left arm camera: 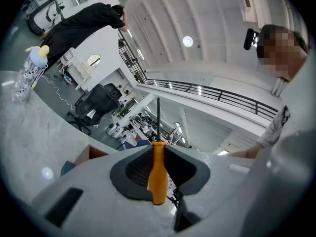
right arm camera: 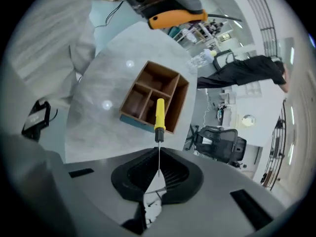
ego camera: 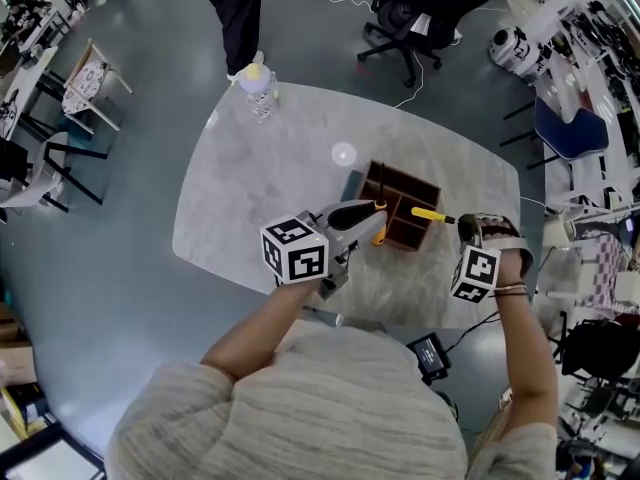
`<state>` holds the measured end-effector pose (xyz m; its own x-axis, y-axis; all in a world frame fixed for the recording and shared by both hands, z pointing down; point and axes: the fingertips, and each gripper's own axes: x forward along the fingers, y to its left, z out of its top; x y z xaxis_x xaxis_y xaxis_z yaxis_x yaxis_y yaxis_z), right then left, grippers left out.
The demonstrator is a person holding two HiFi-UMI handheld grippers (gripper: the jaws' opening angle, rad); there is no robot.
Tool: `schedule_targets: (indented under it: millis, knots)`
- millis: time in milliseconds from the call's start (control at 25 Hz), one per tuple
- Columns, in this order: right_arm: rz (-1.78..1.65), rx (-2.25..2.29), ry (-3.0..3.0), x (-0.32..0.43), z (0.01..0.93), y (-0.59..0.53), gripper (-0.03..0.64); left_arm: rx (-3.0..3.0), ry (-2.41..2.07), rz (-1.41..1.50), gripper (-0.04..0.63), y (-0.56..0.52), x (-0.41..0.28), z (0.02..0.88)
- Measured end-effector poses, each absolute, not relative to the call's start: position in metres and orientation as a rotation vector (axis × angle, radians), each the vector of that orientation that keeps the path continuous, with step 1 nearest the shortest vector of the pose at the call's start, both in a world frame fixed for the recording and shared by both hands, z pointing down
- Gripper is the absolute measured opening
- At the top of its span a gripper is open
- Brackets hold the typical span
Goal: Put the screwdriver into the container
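Observation:
A brown wooden container (ego camera: 422, 184) with several compartments stands on the pale marble table (ego camera: 250, 198). My left gripper (ego camera: 372, 220) is shut on the orange handle of a screwdriver (ego camera: 380, 234), just left of the container; in the left gripper view the handle (left arm camera: 158, 169) sits between the jaws with the shaft pointing away. My right gripper (ego camera: 462, 224) is shut on the thin shaft of a yellow-handled screwdriver (ego camera: 430, 214). Its handle (right arm camera: 160, 113) hangs over the container (right arm camera: 174, 85), pointing down at it. The left gripper's orange handle (right arm camera: 175, 18) shows at the top of the right gripper view.
A spotted bottle with a yellow cap (ego camera: 258, 90) stands at the table's far edge, beside a person in black (ego camera: 235, 13). A teal object (ego camera: 350, 184) lies against the container's left side. A black device (ego camera: 430, 354) rests near my body. An office chair (ego camera: 408, 18) stands beyond the table.

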<state>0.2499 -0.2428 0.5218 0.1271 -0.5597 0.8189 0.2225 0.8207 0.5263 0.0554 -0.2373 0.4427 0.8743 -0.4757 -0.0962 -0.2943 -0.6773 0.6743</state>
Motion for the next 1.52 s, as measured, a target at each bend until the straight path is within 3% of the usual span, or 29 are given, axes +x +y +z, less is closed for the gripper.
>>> schedule_targets:
  millis: [280,800,920,1040,1520]
  knots:
    - [-0.748,0.015,-1.098,0.244,0.541,-0.263,0.017,2.345,-0.551,-0.334,0.078,-0.236,0.052,0.448]
    - [-0.760,-0.107,-1.015,0.231,0.573,-0.266,0.017,2.333,-0.566,-0.307,0.078,-0.230,0.044,0.457]
    - [-0.709,-0.073,-1.056,0.230,0.576,-0.264,0.023,2.336,-0.562,-0.302,0.078,-0.229,0.045,0.456]
    - [-0.663,-0.016,-1.104,0.231,0.572,-0.262,0.080,2.338,-0.557,-0.296,0.078,-0.228,0.047,0.457]
    - [-0.365,0.558,-1.551,0.231,0.517,-0.259,0.081,2.385,-0.509,-0.224,0.078,-0.234,0.077,0.453]
